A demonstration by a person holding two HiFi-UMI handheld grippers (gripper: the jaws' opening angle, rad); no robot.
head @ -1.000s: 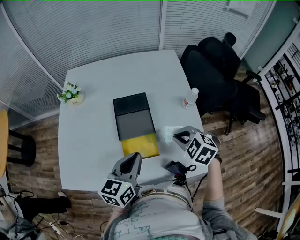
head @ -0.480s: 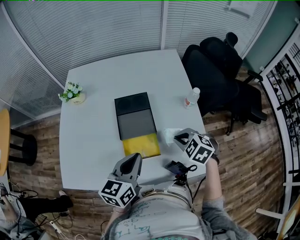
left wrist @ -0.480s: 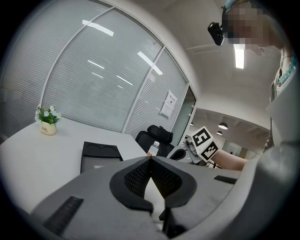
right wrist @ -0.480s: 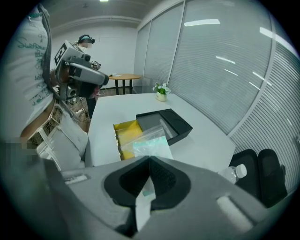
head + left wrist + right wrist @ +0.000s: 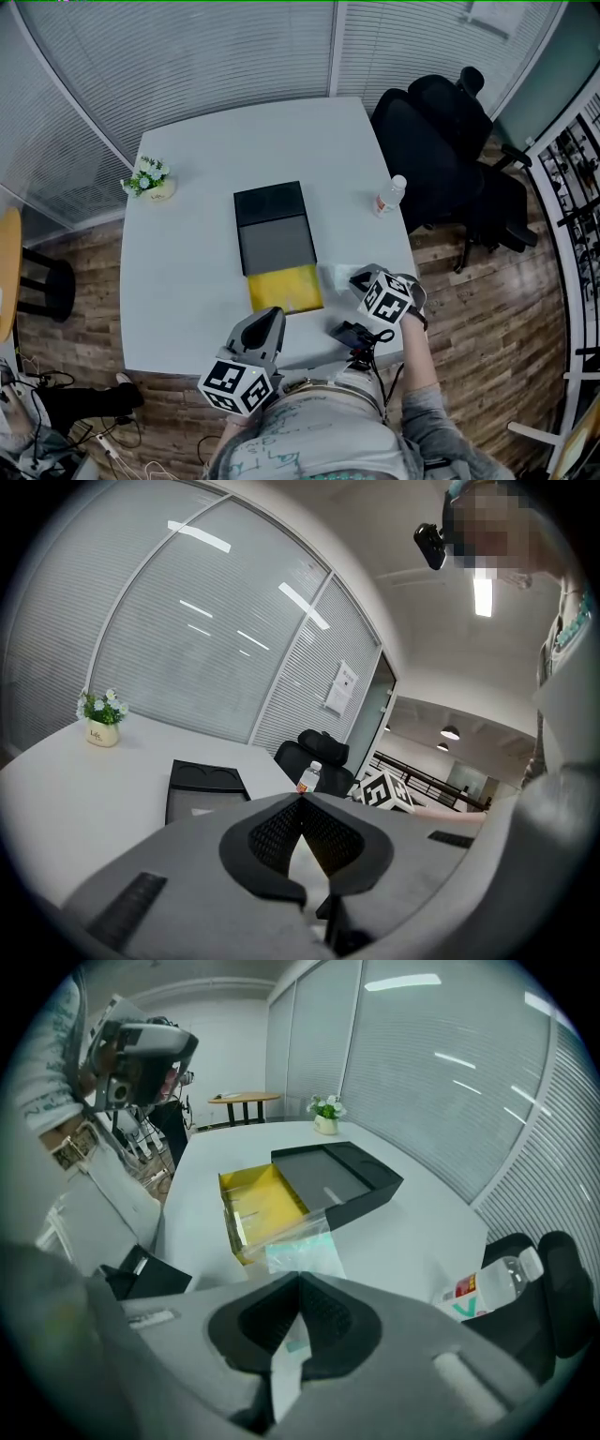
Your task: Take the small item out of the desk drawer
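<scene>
A black desk organiser (image 5: pixel 272 225) lies in the middle of the white table (image 5: pixel 187 262), its yellow drawer (image 5: pixel 285 289) pulled out toward me. Just right of the drawer, my right gripper (image 5: pixel 361 278) is shut on a clear plastic bag (image 5: pixel 334 275) with a pale green item inside. In the right gripper view the bag (image 5: pixel 302 1252) hangs from the closed jaws of the right gripper (image 5: pixel 300 1283), in front of the yellow drawer (image 5: pixel 262 1206). My left gripper (image 5: pixel 266 321) is shut and empty at the table's near edge, below the drawer, as the left gripper (image 5: pixel 302 803) view confirms.
A small potted plant (image 5: pixel 150 180) stands at the table's far left and a water bottle (image 5: pixel 389 194) near its right edge. A black device (image 5: pixel 352 335) sits at the near edge. A black office chair (image 5: pixel 441 141) stands beyond the right side.
My right gripper, still shut on the bag, has shifted a little left toward the yellow drawer. The left gripper has stayed put.
</scene>
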